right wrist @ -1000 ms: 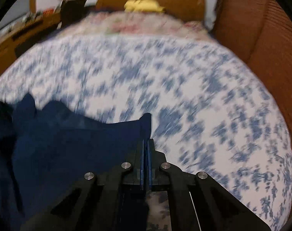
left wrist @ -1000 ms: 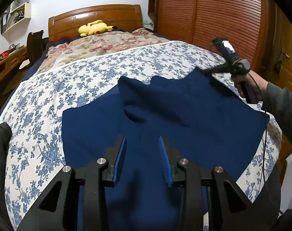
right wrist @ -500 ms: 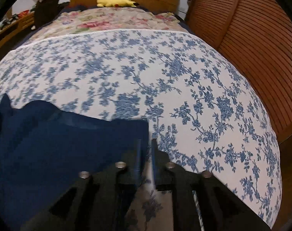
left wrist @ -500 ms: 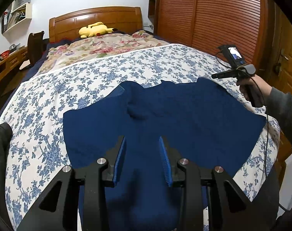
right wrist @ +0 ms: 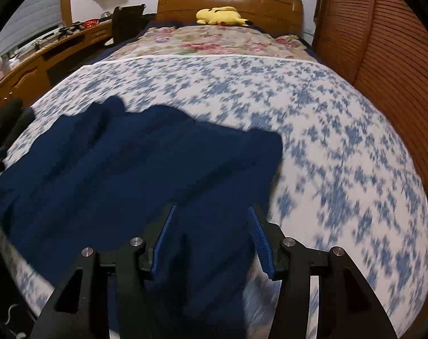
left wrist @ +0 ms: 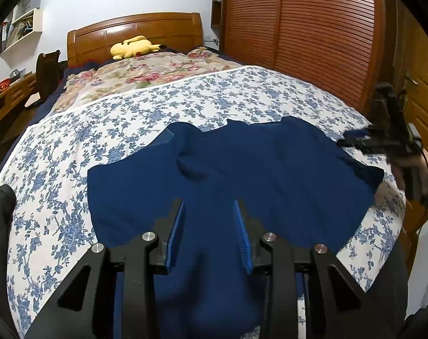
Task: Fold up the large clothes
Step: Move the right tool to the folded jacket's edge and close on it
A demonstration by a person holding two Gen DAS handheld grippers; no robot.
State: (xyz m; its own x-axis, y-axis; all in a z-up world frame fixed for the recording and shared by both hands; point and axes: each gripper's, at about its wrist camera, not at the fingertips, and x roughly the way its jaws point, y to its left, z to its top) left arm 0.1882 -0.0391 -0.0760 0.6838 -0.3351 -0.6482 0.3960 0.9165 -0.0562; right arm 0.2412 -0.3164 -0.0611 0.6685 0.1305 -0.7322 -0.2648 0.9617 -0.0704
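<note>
One yellow plush toy point(left wrist: 134, 46) lay by the headboard, far behind the one dark blue garment point(left wrist: 242, 175) spread flat on my bed point(left wrist: 58, 147). My left gripper point(left wrist: 209, 233) and right gripper point(right wrist: 211, 237) both hung wide open above it, holding nothing.

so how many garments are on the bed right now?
1. A single dark blue garment lies spread on the floral bedspread at the near end of the bed, under both open grippers. Any layers beneath it would be hidden.
</note>
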